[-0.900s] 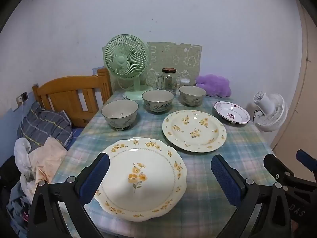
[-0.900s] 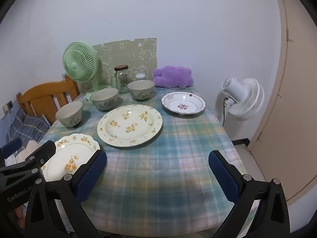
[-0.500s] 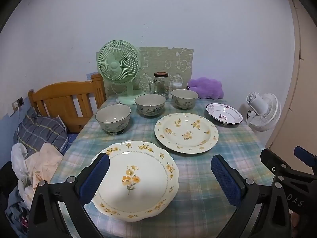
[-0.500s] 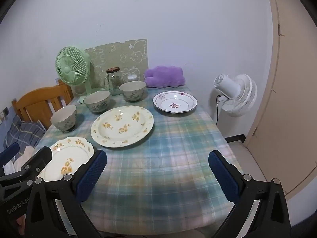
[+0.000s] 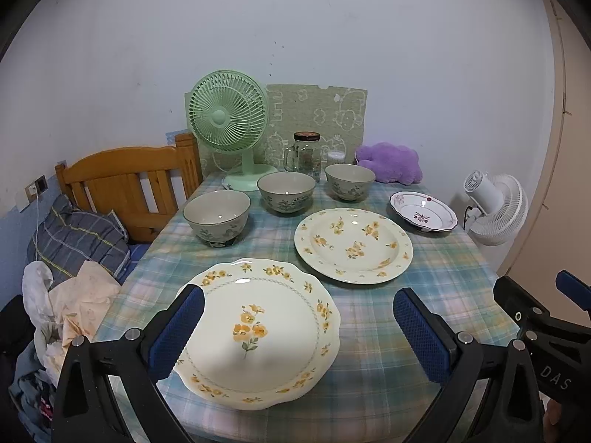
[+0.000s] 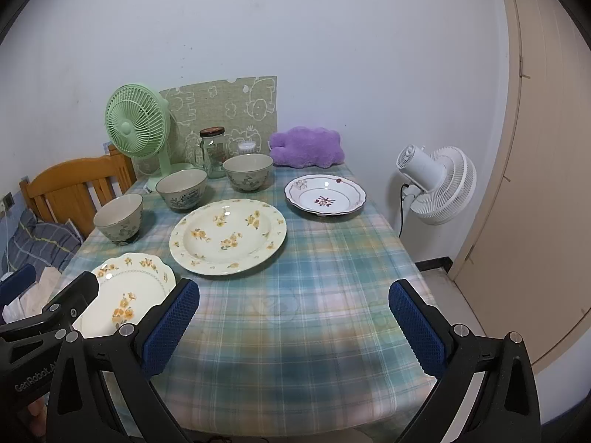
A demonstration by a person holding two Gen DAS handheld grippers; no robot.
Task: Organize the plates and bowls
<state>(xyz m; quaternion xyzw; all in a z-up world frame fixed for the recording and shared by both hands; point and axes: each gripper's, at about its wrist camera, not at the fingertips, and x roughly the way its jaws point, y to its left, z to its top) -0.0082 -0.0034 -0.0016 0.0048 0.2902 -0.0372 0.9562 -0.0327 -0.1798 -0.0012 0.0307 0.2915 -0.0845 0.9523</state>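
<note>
On the plaid tablecloth lie a scalloped yellow-flower plate (image 5: 258,332) near the front, a larger round yellow-flower plate (image 5: 352,245) behind it, and a small white plate with a red motif (image 5: 423,214) at the right. Three grey floral bowls (image 5: 217,216) (image 5: 286,192) (image 5: 350,181) stand in a row behind them. My left gripper (image 5: 295,328) hovers open above the scalloped plate, holding nothing. My right gripper (image 6: 291,321) is open over bare cloth to the right of that scalloped plate (image 6: 129,295), with the round plate (image 6: 228,236) and the red-motif plate (image 6: 325,195) beyond.
A green desk fan (image 5: 229,122), a glass jar (image 5: 306,155), a green mat and a purple plush (image 5: 389,162) line the back by the wall. A wooden chair (image 5: 125,184) and heaped clothes sit left; a white fan (image 6: 436,184) stands right of the table's edge.
Both grippers have drifted slightly: the scene sank and shifted left in both views, then came back part of the way. Jaws stayed wide and no dish moved.
</note>
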